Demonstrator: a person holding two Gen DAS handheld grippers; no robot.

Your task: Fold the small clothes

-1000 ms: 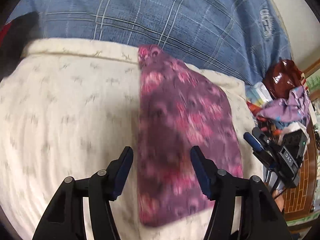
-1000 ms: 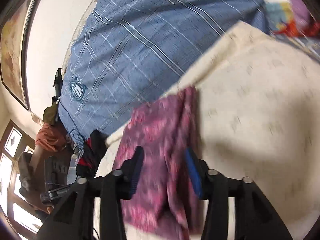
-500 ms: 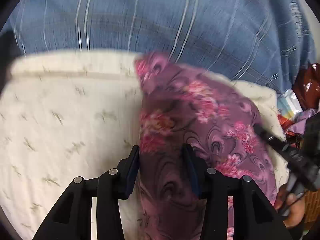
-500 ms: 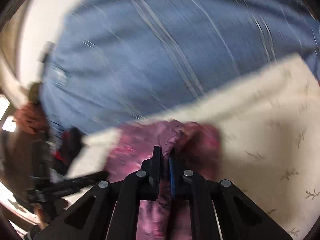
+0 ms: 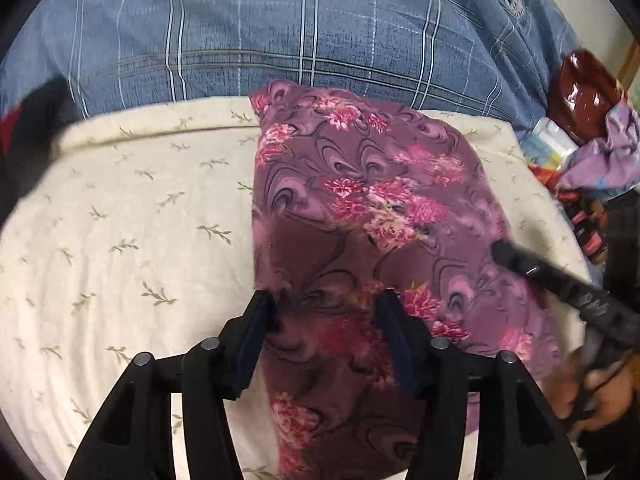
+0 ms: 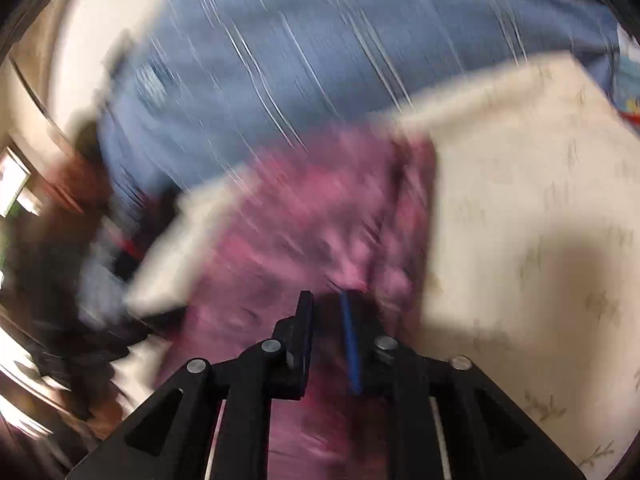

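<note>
One purple cloth (image 5: 360, 216) with pink flowers lies on a cream sheet (image 5: 132, 240) printed with small sprigs, its far end reaching the far edge of the sheet and its near end running under the left tongs (image 5: 326, 308). It lies as a long strip, right of the sheet's middle in the left wrist view. Beyond it spreads one blue checked cover (image 5: 320, 28) with a round badge near its far right corner.

The left tongs point forward over the near part of the cloth with their two fingers wide apart, one on the cloth's left edge and the other over its middle; nothing is gripped between them. The right tongs (image 6: 326, 300) show in the left view as one dark finger (image 5: 520, 260) reaching in from the right and touching the cloth's right edge, with the person's hand (image 5: 596, 392) behind it. In the right wrist view, which is heavily blurred, these tongs stand a narrow gap apart above the cloth (image 6: 304, 232); whether cloth is pinched there I cannot tell.

At the far right sits a heap of oddments (image 5: 592, 132), among them one shiny brown bag and one lilac rag.
</note>
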